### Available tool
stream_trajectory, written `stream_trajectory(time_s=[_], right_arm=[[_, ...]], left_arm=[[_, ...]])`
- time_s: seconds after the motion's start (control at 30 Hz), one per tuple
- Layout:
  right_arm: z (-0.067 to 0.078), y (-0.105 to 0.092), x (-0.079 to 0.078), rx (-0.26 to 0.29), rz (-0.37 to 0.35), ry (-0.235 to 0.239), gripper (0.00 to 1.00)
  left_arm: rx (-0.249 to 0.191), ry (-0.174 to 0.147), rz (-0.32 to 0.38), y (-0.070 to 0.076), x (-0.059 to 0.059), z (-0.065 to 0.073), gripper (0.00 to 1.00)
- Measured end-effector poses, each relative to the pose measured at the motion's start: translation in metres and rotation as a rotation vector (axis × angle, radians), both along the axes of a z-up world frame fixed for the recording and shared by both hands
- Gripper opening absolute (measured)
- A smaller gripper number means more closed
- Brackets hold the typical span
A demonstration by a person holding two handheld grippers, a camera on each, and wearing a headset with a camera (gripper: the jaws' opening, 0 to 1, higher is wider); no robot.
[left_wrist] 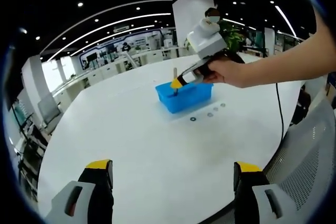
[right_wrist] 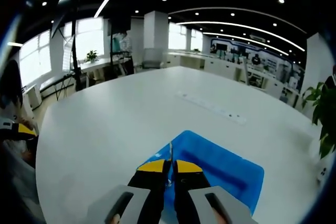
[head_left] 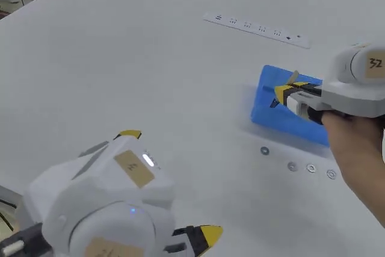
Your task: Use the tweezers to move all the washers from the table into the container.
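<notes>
Jaws: right gripper point(head_left: 283, 95) clamps tweezers point(right_wrist: 170, 156) over container point(head_left: 281, 120), likely drop-off; left gripper point(left_wrist: 170, 167) spread, empty, parked at worktop's point(head_left: 120, 40) near edge.

At 7 o'clock in the head view, left tool point(head_left: 170, 183): bulky white rounded shell, two tan paper labels, small blue-white lights, a grey side panel, black jaws capped in yellow. From its own camera, pale grey arms with dark slots, again black with yellow caps.

At 3 o'clock in the head view, right tool point(head_left: 281, 94): white domed shell, tan label hand-marked "32", black and yellow jaws. Behind it, a bare hand point(head_left: 352, 142) and forearm.

At 3 o'clock in the left gripper view, thin black cable point(left_wrist: 277, 114) hanging below the forearm.
</notes>
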State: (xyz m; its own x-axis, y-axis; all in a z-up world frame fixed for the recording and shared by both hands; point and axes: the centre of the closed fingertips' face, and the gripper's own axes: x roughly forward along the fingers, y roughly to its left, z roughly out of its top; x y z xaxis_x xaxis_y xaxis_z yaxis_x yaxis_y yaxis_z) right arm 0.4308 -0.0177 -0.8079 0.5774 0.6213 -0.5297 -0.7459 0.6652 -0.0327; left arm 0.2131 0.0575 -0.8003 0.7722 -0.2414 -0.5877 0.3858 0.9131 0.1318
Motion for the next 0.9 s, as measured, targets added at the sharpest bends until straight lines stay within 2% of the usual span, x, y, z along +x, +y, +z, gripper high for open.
stream_trajectory(time_s=[0.23,0.33,0.43,0.53,0.6,0.7,0.9], right_arm=[[0.000,-0.001,0.000,0.002,-0.005,0.007,0.02],[0.010,-0.003,0.000,0.009,-0.007,-0.017,0.03],[0.019,-0.004,-0.003,0.019,0.007,-0.031,0.03],[0.031,-0.008,-0.012,0.040,0.014,-0.049,0.03],[0.039,-0.010,-0.019,0.055,0.021,-0.058,0.03],[0.048,-0.011,-0.030,0.081,0.028,-0.062,0.03],[0.054,-0.016,-0.046,0.103,0.022,-0.075,0.02]], left_arm=[[0.004,0.000,0.000,0.000,0.000,0.000,0.97],[0.010,-0.002,0.000,0.001,0.000,0.000,0.97],[0.025,-0.020,0.010,0.003,0.002,0.002,0.99],[0.021,-0.049,0.037,0.009,0.004,0.008,0.99],[0.006,-0.056,0.054,0.011,0.005,0.010,0.99],[-0.010,-0.051,0.065,0.013,0.005,0.010,0.99],[-0.019,-0.041,0.069,0.012,0.005,0.009,0.99]])
